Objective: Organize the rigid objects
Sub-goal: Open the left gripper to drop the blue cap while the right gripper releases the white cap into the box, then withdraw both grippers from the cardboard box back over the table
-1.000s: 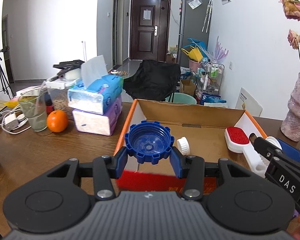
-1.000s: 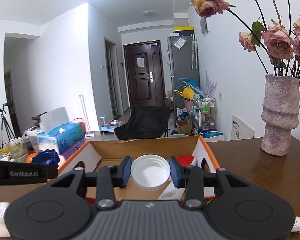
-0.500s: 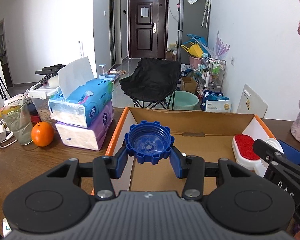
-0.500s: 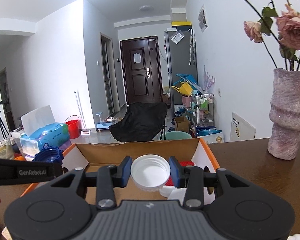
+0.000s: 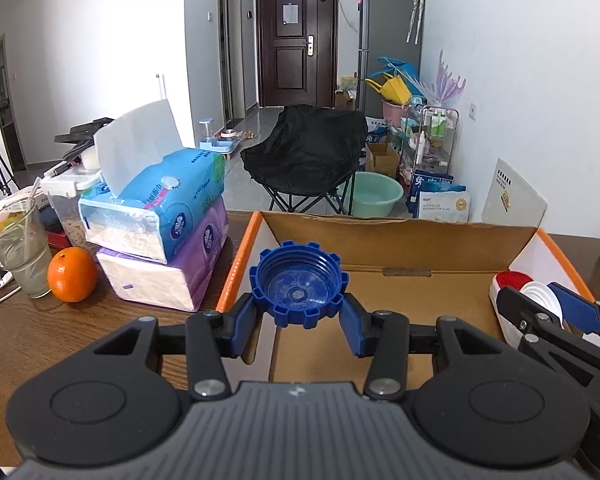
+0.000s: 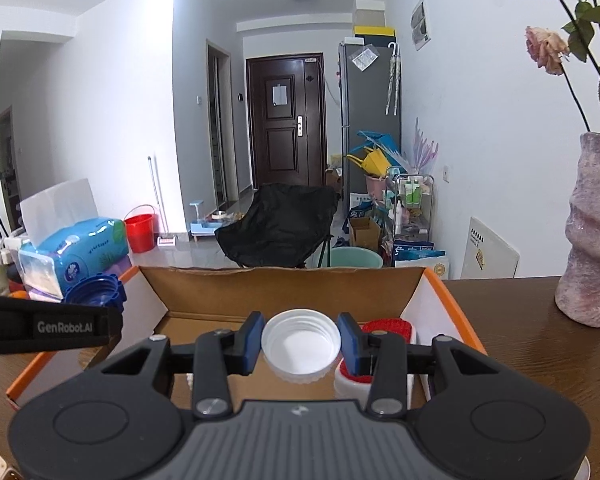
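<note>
Caps over the cardboard box: my left claw grips a blue cap, my right claw a white cap.

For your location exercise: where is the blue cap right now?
The blue cap is clamped in the left gripper, above the cardboard box's left edge.
</note>
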`<state>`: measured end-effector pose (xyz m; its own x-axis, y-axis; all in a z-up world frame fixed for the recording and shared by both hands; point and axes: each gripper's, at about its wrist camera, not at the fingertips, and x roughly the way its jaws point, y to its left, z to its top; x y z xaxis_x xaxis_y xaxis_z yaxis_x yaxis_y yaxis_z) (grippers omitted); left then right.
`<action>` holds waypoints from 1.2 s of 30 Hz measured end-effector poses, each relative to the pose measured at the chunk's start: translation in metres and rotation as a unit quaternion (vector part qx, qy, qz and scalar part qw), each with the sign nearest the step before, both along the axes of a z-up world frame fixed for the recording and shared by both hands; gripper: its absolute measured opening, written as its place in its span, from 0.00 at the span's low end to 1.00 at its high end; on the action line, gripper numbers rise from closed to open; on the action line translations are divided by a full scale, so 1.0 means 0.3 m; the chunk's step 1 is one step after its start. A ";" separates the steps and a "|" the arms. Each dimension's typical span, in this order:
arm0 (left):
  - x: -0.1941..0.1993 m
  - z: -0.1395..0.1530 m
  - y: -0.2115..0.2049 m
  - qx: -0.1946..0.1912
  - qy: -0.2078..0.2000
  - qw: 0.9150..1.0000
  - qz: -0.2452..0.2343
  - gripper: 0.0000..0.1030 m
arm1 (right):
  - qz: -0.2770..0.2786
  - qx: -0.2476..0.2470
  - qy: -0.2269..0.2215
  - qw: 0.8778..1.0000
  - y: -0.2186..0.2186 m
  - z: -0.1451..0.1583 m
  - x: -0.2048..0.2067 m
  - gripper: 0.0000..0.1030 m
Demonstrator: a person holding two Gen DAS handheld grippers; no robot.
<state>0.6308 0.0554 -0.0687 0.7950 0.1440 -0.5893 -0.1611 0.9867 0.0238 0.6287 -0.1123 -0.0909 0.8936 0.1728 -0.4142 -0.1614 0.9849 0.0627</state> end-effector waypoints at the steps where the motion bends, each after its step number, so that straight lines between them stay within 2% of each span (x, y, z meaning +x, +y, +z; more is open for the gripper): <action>1: 0.002 -0.003 0.000 0.001 0.002 1.000 0.000 0.45 | -0.001 -0.001 0.003 1.000 0.001 -0.003 0.001 0.38; 4: 0.000 -0.002 -0.006 0.002 0.005 1.000 -0.011 0.46 | 0.003 -0.002 0.015 1.000 -0.006 -0.006 0.009 0.39; 5: -0.003 0.001 -0.011 0.003 0.006 1.000 -0.014 0.50 | 0.003 -0.003 0.017 1.000 -0.006 -0.005 0.008 0.39; 6: -0.005 0.002 -0.014 0.005 0.006 1.000 -0.015 0.62 | 0.002 -0.004 0.018 1.000 -0.005 -0.004 0.006 0.44; 7: -0.009 0.006 -0.014 0.006 0.003 1.000 -0.014 0.70 | 0.002 -0.006 0.020 1.000 -0.007 0.001 0.007 0.62; 9: -0.019 0.016 -0.010 0.013 -0.007 1.000 0.000 0.85 | -0.012 -0.010 0.014 1.000 -0.015 0.008 -0.007 0.89; 10: -0.023 0.021 -0.005 0.011 -0.010 1.000 0.002 0.89 | -0.023 -0.012 0.005 1.000 -0.023 0.015 -0.016 0.96; 11: -0.025 0.026 0.002 0.006 -0.012 1.000 0.006 0.98 | -0.028 -0.010 0.001 1.000 -0.034 0.024 -0.021 0.98; 12: -0.028 0.031 0.008 0.003 -0.015 1.000 0.011 1.00 | -0.032 -0.005 -0.001 0.999 -0.044 0.032 -0.025 1.00; 16: -0.033 0.043 0.006 0.007 -0.020 1.000 0.015 1.00 | -0.040 0.015 -0.002 0.999 -0.083 0.049 -0.032 1.00; 23: -0.023 0.033 0.011 0.004 -0.008 1.000 0.029 1.00 | -0.040 0.017 -0.007 0.999 -0.093 0.063 -0.048 1.00; 36: -0.068 0.048 0.004 0.000 -0.022 0.999 0.039 1.00 | -0.043 0.017 -0.027 0.999 -0.122 0.105 -0.125 1.00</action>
